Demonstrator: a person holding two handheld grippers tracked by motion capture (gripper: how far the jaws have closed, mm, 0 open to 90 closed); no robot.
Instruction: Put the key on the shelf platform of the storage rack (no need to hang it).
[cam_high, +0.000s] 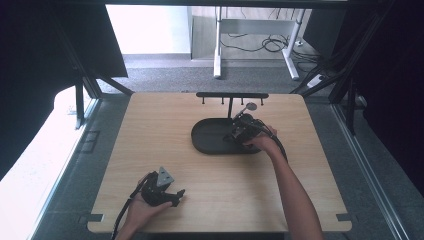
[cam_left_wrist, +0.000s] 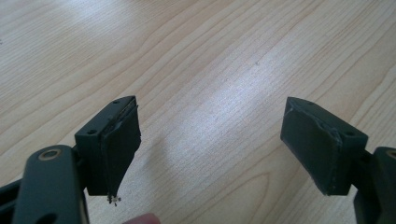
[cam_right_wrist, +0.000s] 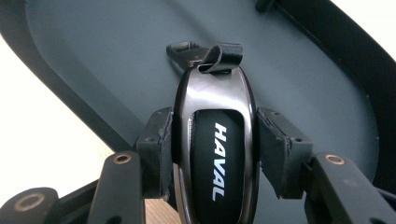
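We are holding the left gripper (cam_high: 176, 194) low over the near left part of the wooden table (cam_high: 150, 150), and its jaws are standing wide apart with nothing between them. In the left gripper view the pads (cam_left_wrist: 122, 149) are framing bare pale wood grain, with soft light glaring off the boards ahead of them. A fingertip is just showing below the left pad.

Farther right and beyond that gripper, a black oval tray (cam_high: 207, 140) is lying near the table's middle, and a black rack with small hooks (cam_high: 231, 96) is standing just behind it.

We are holding the right gripper (cam_high: 239, 131) over the right part of that tray, with its jaws clenched on a dark, glossy key fob (cam_right_wrist: 215, 149) marked HAVAL. The pads are pressing on the fob's two long sides, and the fob is standing between them with its strap loop (cam_right_wrist: 223, 58) at the far end. Beyond the loop, the tray's flat grey floor is spreading out under the fob, with a small dark clip (cam_right_wrist: 184, 51) just past the loop.

Beyond the table, grey carpet is running back to a white desk frame (cam_high: 255, 45) with cables (cam_high: 270, 44) beneath it, and dark frame struts are standing on either side.
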